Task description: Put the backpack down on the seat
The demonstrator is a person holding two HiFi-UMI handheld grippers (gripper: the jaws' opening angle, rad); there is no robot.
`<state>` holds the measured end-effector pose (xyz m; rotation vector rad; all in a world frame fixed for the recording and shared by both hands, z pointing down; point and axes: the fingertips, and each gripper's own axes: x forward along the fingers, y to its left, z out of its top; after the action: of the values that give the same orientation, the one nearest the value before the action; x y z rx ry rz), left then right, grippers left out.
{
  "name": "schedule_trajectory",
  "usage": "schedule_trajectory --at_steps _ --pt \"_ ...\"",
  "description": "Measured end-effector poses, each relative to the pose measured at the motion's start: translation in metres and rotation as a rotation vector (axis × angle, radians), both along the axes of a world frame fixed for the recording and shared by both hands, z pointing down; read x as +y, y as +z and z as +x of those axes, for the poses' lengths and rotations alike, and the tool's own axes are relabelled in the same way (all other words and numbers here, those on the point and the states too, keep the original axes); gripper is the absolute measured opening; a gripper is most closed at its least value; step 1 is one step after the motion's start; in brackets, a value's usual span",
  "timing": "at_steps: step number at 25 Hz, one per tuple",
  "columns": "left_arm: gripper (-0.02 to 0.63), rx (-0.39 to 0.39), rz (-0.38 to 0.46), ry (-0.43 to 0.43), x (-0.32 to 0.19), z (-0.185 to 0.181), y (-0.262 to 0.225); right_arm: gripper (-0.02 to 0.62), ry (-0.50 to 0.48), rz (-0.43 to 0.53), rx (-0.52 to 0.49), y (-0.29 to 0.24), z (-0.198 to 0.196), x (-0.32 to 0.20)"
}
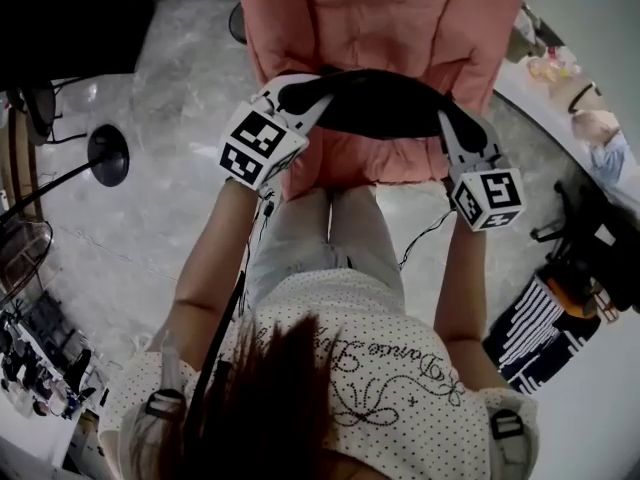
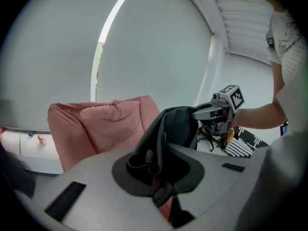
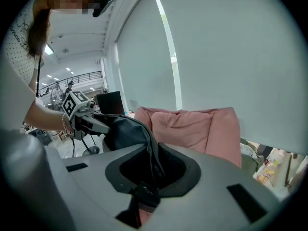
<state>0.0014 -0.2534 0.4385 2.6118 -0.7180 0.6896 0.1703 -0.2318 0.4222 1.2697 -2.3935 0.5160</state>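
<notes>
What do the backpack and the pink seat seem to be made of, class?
The backpack: probably smooth synthetic fabric, black with slight sheen; it folds limply. The seat: soft matte pink cloth over padding, judging by puffy creases.

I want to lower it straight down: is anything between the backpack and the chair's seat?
Nothing visible does. The left gripper and right gripper hold the backpack over the chair; the seat showing below it looks bare.

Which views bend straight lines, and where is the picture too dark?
Left gripper view: strong fisheye, the window frame curves, corners black. Right gripper view: same bending and black corners. Head view: edges bend; the backpack is nearly featureless black against the seat.
</notes>
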Motion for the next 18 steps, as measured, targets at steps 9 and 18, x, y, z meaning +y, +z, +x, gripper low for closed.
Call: schedule_trajectory --at_steps 9,18 --pt "0.035 -0.005 -0.091 -0.062 -0.021 0.032 0.077 0.066 -0.038 -0.104 0.018 0.075 0.034 -0.036" --pt "0.035 -0.020 -0.226 -0.156 -0.007 0.043 0.171 0.071 -0.107 -0.246 0.036 0.171 0.044 -0.045"
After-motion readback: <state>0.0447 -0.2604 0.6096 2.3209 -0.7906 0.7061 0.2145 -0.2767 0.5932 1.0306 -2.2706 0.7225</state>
